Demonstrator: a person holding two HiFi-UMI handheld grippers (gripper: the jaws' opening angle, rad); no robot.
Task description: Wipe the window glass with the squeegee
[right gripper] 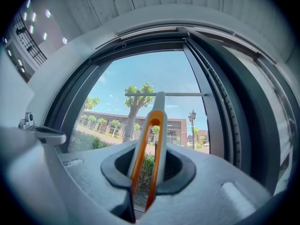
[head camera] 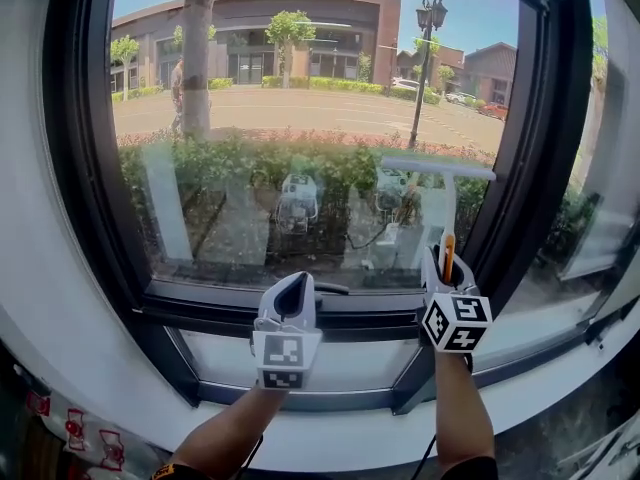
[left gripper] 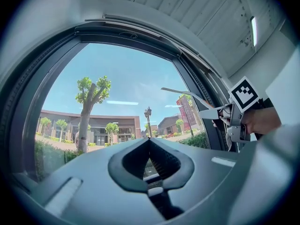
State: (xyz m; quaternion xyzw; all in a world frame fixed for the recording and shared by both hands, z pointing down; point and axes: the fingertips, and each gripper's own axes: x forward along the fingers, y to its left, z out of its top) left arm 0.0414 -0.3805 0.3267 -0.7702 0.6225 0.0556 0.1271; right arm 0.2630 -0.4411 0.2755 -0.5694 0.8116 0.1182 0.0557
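Right gripper [right gripper: 149, 165] is pinching the squeegee [head camera: 437, 169] by its handle, a slim white loop with an orange rubbery inlay, standing upright between the jaws. The long thin blade bar sits level across the top, up against the window glass [head camera: 300, 118] close to the right edge of the dark, matte window frame [head camera: 80, 168]. Left gripper [left gripper: 149, 140] has its grey ridged jaws pressed together at the tips with nothing in them, hanging low near the bottom edge of the pane, well apart from the squeegee.
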